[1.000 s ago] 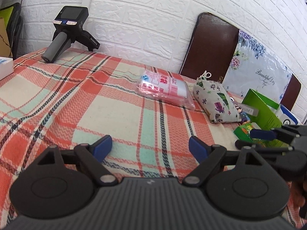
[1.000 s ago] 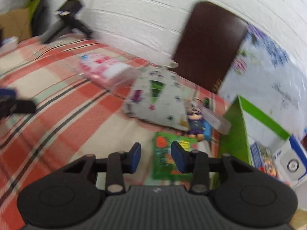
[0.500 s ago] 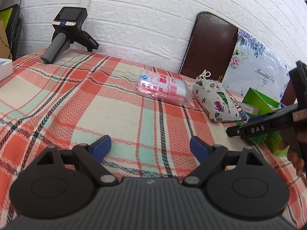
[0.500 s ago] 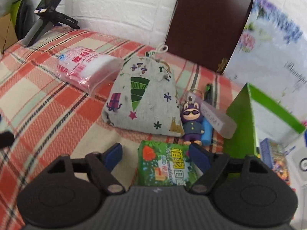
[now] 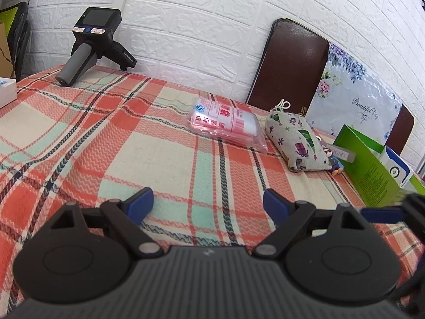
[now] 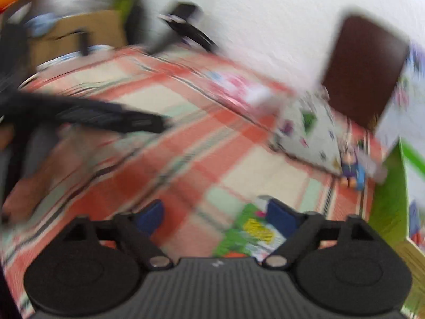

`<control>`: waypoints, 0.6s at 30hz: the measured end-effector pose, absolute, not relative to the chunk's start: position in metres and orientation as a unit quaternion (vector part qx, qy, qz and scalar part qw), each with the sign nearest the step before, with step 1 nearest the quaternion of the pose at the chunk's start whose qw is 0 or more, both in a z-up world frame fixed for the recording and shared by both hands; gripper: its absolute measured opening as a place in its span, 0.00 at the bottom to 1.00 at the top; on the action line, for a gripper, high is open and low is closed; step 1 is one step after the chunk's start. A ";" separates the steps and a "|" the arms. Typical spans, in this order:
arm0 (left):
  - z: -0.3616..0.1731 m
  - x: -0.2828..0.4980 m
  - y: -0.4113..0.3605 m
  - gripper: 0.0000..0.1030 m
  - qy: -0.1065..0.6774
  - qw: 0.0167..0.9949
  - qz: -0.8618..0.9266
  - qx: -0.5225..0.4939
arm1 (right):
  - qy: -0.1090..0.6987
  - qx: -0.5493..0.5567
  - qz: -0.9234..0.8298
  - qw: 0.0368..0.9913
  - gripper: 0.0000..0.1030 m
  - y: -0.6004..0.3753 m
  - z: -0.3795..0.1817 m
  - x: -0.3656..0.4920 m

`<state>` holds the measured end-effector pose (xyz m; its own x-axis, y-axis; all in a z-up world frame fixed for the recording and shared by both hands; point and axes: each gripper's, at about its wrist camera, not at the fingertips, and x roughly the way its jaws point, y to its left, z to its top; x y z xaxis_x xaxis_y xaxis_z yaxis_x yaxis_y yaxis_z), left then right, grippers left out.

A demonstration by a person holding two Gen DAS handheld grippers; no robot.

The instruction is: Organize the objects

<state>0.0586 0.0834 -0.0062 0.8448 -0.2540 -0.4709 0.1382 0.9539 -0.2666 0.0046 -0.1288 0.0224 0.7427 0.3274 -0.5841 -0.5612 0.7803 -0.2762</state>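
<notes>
Right claw [image 6: 213, 216] over the plaid tabletop [image 5: 164, 164], with the green packet [image 6: 249, 235] lying just beneath and partly behind its right finger. Its jaws had just been opening and stood spread wide; the packet lay below them and nothing was pinched. The right wrist view was badly smeared, so whether a pad grazed the packet could not be told. The step in hand appeared to be picking up this packet for the green box [image 5: 369, 167] at the table's right edge. To do it well, the claw would need to be centred over the packet, lowered until both pads flanked its edges, and only then closed, since a thin flat pack slips from an off-centre grip.

Left claw [image 5: 208, 206] hovered over bare cloth, jaws spread wide and empty. The printed pouch [image 5: 294, 138] and the pink bag [image 5: 225, 122] lay beyond it, near the wall.
</notes>
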 end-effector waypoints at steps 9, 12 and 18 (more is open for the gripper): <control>0.013 0.051 0.055 0.82 0.306 0.922 -0.175 -0.161 | 0.255 -0.126 0.158 0.945 0.94 -0.171 0.019 -0.027; 0.020 0.051 0.019 0.73 0.333 0.905 -0.224 -0.139 | 0.280 -0.085 0.146 0.945 0.88 -0.181 0.017 -0.015; 0.008 0.065 -0.023 0.46 0.410 0.867 -0.245 -0.140 | 0.306 -0.066 0.160 0.936 0.73 -0.176 0.008 0.005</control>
<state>0.0646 -0.0234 0.0080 0.5443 -0.5393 -0.6426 0.3094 0.8411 -0.4437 0.0052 -0.1761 0.0076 0.7618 0.2592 -0.5936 -0.3396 0.9402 -0.0252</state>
